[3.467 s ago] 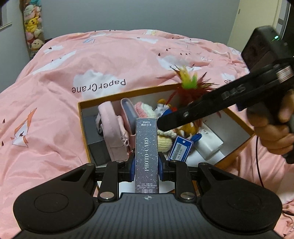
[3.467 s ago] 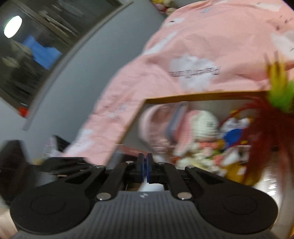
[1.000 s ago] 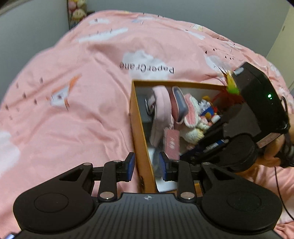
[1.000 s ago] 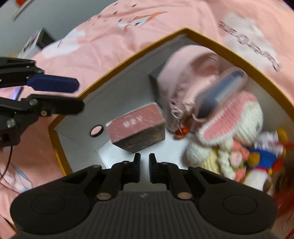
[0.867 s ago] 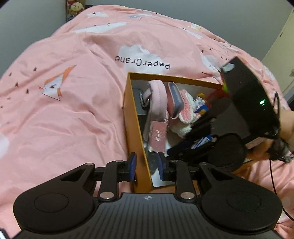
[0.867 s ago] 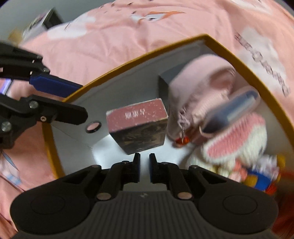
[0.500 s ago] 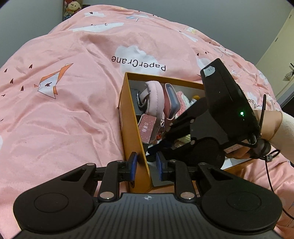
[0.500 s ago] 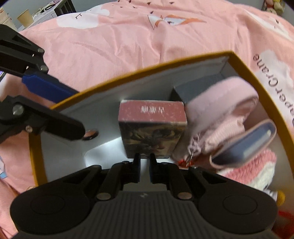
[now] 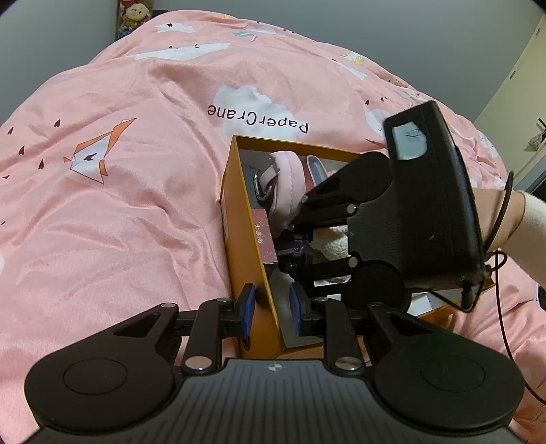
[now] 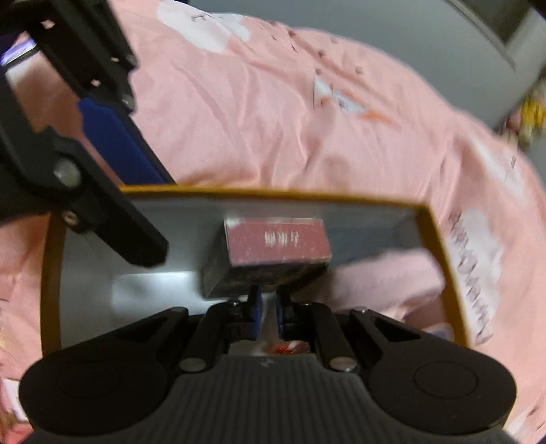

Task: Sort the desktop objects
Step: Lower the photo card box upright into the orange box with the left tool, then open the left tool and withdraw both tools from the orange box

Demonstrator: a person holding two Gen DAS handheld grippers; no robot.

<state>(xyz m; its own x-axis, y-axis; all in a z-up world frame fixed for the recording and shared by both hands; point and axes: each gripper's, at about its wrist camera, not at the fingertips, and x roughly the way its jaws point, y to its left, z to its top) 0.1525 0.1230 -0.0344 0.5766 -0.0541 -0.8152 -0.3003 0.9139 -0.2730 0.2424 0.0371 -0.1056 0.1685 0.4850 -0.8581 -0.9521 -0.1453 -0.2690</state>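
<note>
An orange box (image 9: 250, 269) with grey inner walls (image 10: 191, 218) lies on the bed. A dark red photo-card box (image 9: 264, 235) stands on edge against the box's left inner wall; it also shows in the right wrist view (image 10: 276, 244). My right gripper (image 10: 268, 307) is inside the orange box, its jaws a narrow gap apart, tips touching the card box's lower edge. My left gripper (image 9: 271, 304) is open and straddles the orange box's near-left wall. A pink pouch (image 9: 286, 181) lies deeper in the box.
The box rests on a pink duvet (image 9: 136, 205) printed with clouds and paper cranes. A white knitted toy (image 9: 332, 240) sits under the right gripper's body (image 9: 426, 205). Plush toys (image 9: 134, 13) stand at the far wall.
The left gripper let go of the card box into the orange box, then closed in around the box's wall. The right gripper pushed the card box upright and leftward against the wall.
</note>
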